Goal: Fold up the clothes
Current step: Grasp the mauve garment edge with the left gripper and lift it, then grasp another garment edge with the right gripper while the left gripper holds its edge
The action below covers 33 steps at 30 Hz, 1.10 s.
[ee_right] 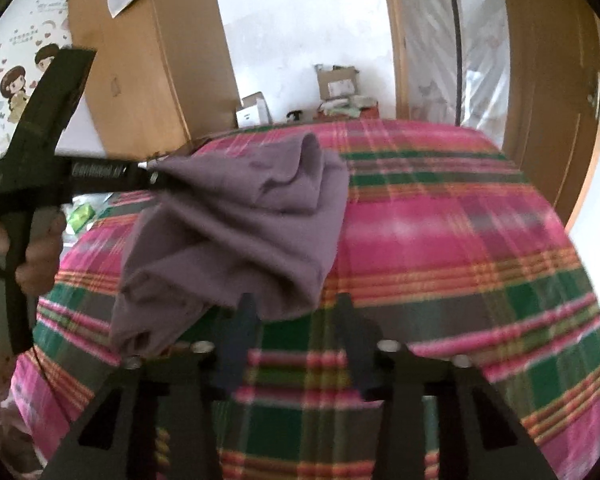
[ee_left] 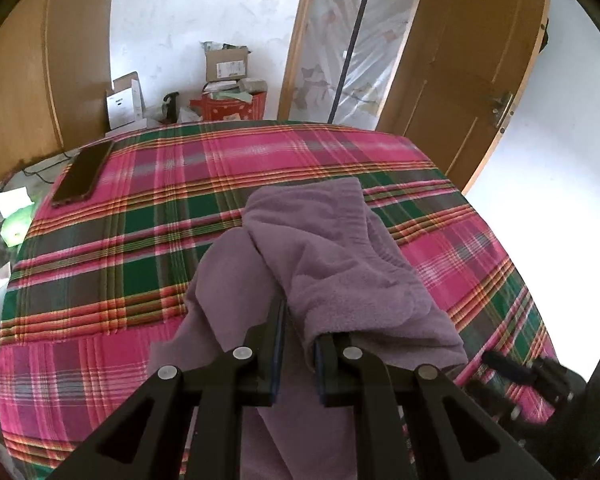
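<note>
The left gripper [ee_left: 298,332] is pinching the purple garment [ee_left: 324,248] (lifting a fold off the plaid bed [ee_left: 100,264]), while the right gripper [ee_right: 296,320], fingers spread, is hovering empty at its five o'clock.

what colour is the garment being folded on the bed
Muted purple, plain with no pattern. The purple garment shows best in the left wrist view.
</note>
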{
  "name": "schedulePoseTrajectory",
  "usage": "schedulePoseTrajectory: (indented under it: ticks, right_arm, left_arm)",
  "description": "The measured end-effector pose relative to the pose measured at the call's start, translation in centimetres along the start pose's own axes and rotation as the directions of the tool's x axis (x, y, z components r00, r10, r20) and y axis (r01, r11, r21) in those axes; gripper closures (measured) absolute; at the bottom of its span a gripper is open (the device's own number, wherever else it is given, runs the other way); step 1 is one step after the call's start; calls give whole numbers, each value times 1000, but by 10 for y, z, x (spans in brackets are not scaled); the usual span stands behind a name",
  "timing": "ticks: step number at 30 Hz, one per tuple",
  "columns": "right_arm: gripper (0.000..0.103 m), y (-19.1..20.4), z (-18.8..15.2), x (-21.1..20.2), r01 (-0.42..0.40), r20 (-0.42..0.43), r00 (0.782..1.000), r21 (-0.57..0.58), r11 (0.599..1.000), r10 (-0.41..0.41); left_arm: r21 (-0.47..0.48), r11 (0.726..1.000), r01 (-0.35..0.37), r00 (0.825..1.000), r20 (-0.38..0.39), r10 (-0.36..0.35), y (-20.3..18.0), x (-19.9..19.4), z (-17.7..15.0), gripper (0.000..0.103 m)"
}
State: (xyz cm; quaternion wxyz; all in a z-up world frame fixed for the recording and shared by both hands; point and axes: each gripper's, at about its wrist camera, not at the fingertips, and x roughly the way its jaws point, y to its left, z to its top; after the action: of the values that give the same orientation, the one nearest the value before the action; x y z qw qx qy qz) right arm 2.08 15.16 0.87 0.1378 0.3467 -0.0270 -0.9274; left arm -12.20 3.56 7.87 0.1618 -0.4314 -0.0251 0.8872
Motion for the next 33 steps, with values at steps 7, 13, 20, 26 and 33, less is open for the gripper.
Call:
schedulePoseTrajectory:
  ticks: [7,13,20,26,33]
  right_arm:
    - [74,5,40,16,-61,33,997,-118,991,65]
    - [74,19,50,53,-155,-73,987,-191,969,144]
    - [74,30,52,82,-149,-115,985,-224,963,126]
    - [98,14,55,71,-80,-74,995,-186,979,67]
    - [100,-11,66,39,29,45,999,-94,995,-25]
  left_arm:
    - [-15,1000,8,1000,-3,-8,2,0,0,88]
    - [-15,1000,5,1000,-11,-5,2,2,3,88]
    - [0,1000,-6,1000,-18,6,0,7,6,83]
    - [-25,1000,-2,1000,-18,1,9,7,9,73]
    - [-59,998,-33,999,25,35,15,0,15,96]
